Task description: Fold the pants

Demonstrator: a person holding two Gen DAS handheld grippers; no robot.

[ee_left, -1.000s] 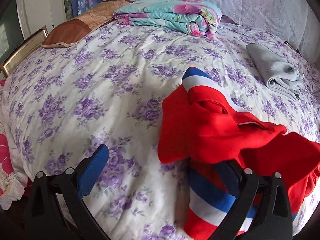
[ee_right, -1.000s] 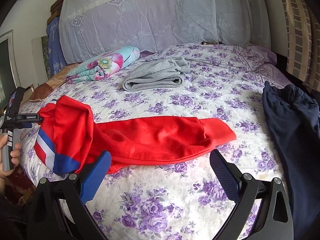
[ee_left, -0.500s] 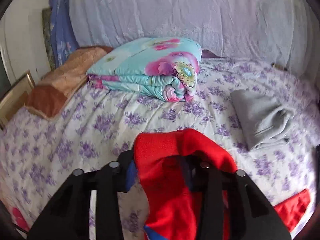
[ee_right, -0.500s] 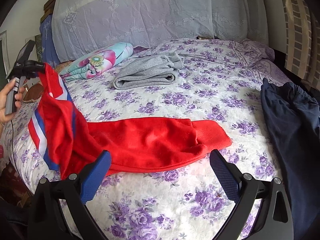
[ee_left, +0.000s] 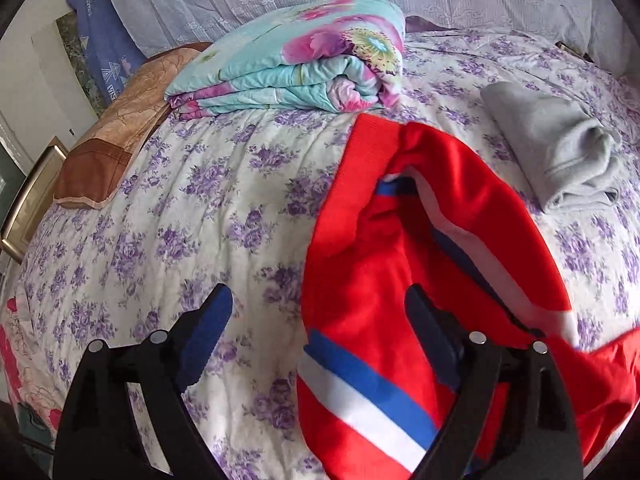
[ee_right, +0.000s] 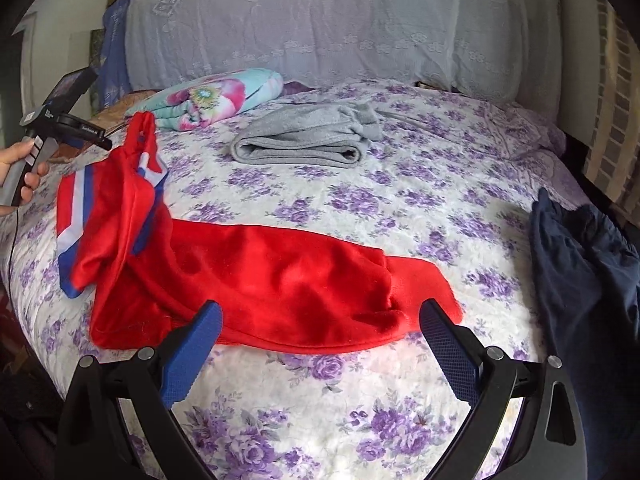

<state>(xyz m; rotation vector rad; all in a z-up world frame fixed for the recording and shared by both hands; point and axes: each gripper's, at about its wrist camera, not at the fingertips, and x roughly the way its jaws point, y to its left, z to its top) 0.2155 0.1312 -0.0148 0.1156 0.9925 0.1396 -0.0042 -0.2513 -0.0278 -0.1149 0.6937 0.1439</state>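
Red pants drape over the spread left gripper's right finger.

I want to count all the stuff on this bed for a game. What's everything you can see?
Red fleece pants with blue and white stripes: one, red, spread across the near side of the bed, waist end lifted.
Folded grey sweatpants: one, grey, middle of the bed.
Folded flowered quilt: one, turquoise and pink, by the headboard.
Brown pillow: one, brown, beside the quilt.
Dark navy garment: one, navy, right edge of the bed.
Purple-flowered white bedsheet: one, under everything.
Left gripper: black, blue pads, open, beside the waist end.
Right gripper: same colours, open, over the pants.
Left hand: holds its gripper's handle.
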